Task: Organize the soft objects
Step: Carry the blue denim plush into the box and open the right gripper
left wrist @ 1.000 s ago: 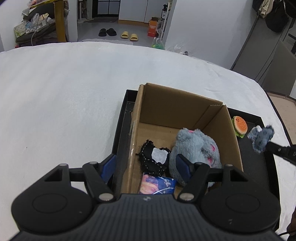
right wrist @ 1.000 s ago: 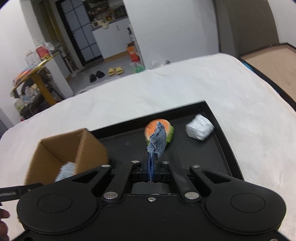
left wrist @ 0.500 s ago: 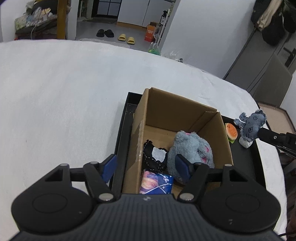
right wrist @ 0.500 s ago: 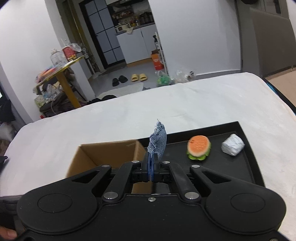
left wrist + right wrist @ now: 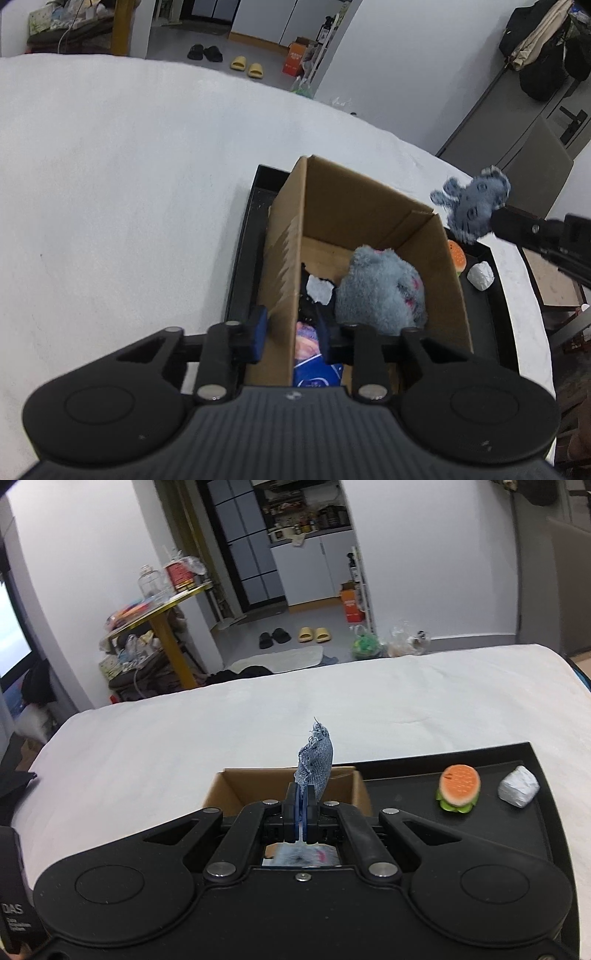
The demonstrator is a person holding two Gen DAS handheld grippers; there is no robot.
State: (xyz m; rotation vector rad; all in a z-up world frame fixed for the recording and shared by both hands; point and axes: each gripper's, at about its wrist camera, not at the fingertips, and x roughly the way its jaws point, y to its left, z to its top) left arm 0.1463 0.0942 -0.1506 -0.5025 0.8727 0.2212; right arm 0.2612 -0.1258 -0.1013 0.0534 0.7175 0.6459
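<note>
An open cardboard box [image 5: 373, 218] stands on a black tray [image 5: 240, 258]; it also shows in the right wrist view [image 5: 240, 792]. Inside lie a grey plush toy [image 5: 380, 288], a black lace item with a white patch [image 5: 317, 291] and a blue packet [image 5: 314, 358]. My left gripper [image 5: 291, 332] straddles the box's left wall, closed around it. My right gripper [image 5: 301, 805] is shut on a small denim fabric toy [image 5: 316, 760], held above the box; in the left wrist view that toy [image 5: 474, 208] hangs over the box's right edge.
A small burger toy [image 5: 458, 788] and a foil-wrapped lump [image 5: 517, 792] lie on the tray's right part [image 5: 406, 790]. The tray sits on a white-covered table [image 5: 129, 184]. Beyond it are slippers, a yellow side table and a doorway.
My right gripper has carried the denim toy up and left, from over the burger to above the box. My left gripper has narrowed around the box's left wall.
</note>
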